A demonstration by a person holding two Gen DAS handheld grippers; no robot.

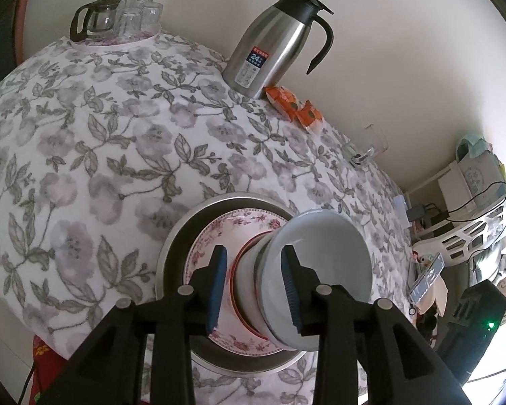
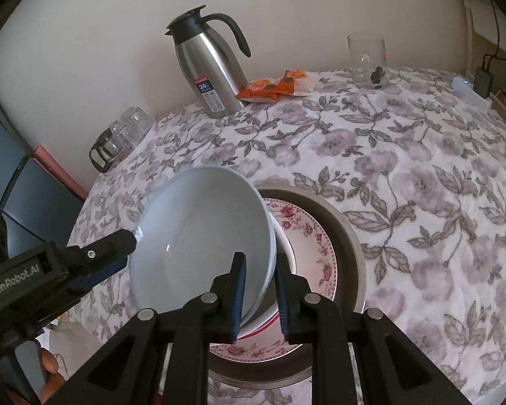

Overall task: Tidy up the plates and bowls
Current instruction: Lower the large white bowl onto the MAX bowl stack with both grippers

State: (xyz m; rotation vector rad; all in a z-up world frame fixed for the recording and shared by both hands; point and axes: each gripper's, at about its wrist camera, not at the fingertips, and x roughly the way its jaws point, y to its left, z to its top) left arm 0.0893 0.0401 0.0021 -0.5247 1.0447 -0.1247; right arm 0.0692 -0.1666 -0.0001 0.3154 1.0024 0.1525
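Note:
A stack stands on the table: a steel basin (image 1: 172, 236) (image 2: 347, 236), a pink floral plate (image 1: 212, 236) (image 2: 320, 246), a red-rimmed white bowl (image 1: 244, 276) (image 2: 283, 239) and a pale blue-grey bowl (image 1: 330, 253) (image 2: 202, 229) on top, tilted. My left gripper (image 1: 256, 287) straddles the side of the bowls, one pad (image 1: 291, 287) inside the blue-grey bowl's rim, jaws apart. My right gripper (image 2: 259, 297) straddles the same bowl's near rim, with gaps at both pads. The left gripper also shows in the right wrist view (image 2: 118, 253), touching the bowl's far rim.
A steel thermos jug (image 1: 273, 40) (image 2: 209, 71), orange snack packets (image 1: 293, 104) (image 2: 276, 86), a glass mug (image 2: 367, 60) (image 1: 371, 145) and a glass pot with upturned glasses (image 1: 114, 17) (image 2: 118, 138) stand along the wall. Flowered tablecloth (image 1: 101, 141) (image 2: 421, 168) covers the table. Shelves and cables are at the right (image 1: 472, 209).

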